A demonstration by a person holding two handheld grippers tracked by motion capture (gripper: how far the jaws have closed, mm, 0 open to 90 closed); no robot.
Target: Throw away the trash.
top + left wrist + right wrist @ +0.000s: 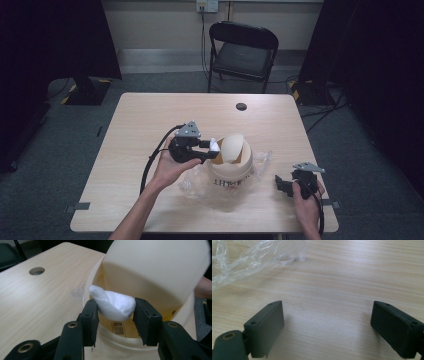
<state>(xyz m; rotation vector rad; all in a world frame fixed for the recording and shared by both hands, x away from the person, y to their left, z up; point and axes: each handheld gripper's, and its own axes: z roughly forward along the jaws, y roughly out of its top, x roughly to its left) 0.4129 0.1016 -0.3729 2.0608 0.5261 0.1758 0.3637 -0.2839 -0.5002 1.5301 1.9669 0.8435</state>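
Forearms of the person come in nearest, reaching over the table (pixel 150 110). Landmark is the cream bin (pixel 231 172) with a swing lid – clear plastic (pixel 192 185) lies just beside it. Left gripper (pixel 115 312) is clamped on a white wad (pixel 113 303) at the bin's mouth; dropping it remains, I judge. Right gripper (pixel 327 325) – jaws wide apart, empty – rests well right of the bin.

Pale wooden table (pixel 150 120), black folding chair (pixel 243 52) behind, grey carpet floor (pixel 75 130), dark curtains (pixel 55 40)
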